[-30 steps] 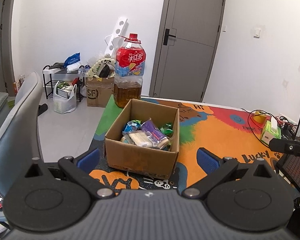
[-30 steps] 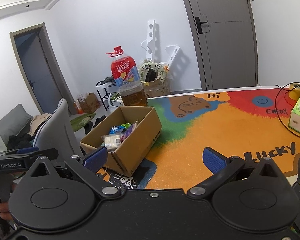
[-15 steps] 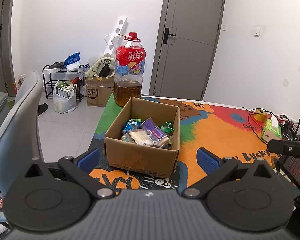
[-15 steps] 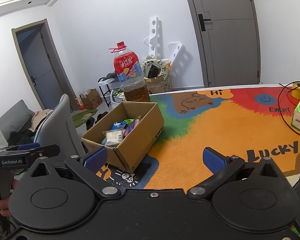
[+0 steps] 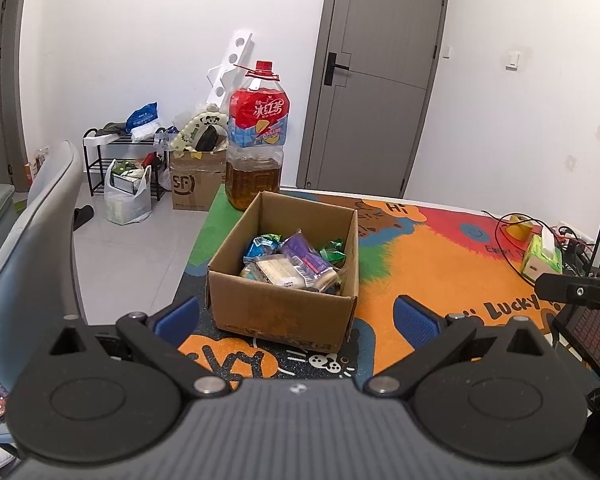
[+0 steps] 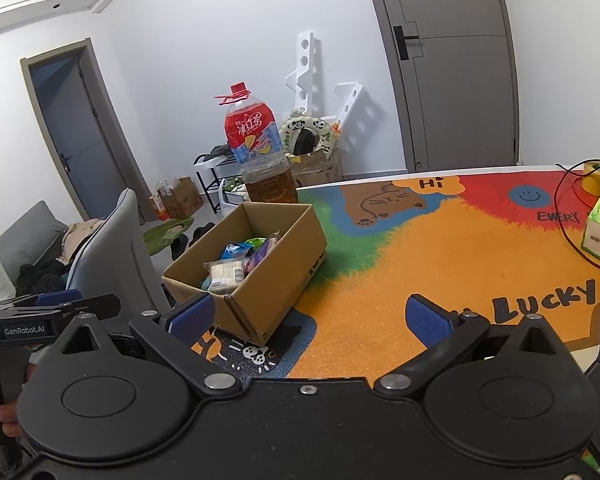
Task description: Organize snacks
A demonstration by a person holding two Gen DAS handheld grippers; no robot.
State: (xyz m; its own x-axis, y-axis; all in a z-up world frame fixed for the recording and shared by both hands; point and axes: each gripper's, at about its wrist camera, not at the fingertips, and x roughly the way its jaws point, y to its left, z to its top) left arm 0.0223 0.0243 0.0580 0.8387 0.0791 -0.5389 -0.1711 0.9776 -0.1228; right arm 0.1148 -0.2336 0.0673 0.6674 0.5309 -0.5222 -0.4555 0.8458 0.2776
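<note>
An open cardboard box (image 5: 278, 312) stands on the colourful table mat and holds several wrapped snacks (image 5: 290, 260): blue, purple, green and pale packets. It also shows in the right wrist view (image 6: 272, 276), with the snacks (image 6: 236, 264) inside. My left gripper (image 5: 296, 320) is open and empty, a little in front of the box. My right gripper (image 6: 308, 316) is open and empty, in front of and to the right of the box, above the mat.
A large bottle of amber drink (image 5: 256, 152) stands just behind the box. A tissue box (image 5: 542, 256), cables and a laptop edge lie at the right. A grey chair (image 5: 28, 248) stands left of the table. The orange mat (image 6: 440, 256) spreads right of the box.
Both grippers have drawn back slightly and risen; the box looks a little smaller and farther. Both stay open and empty.
</note>
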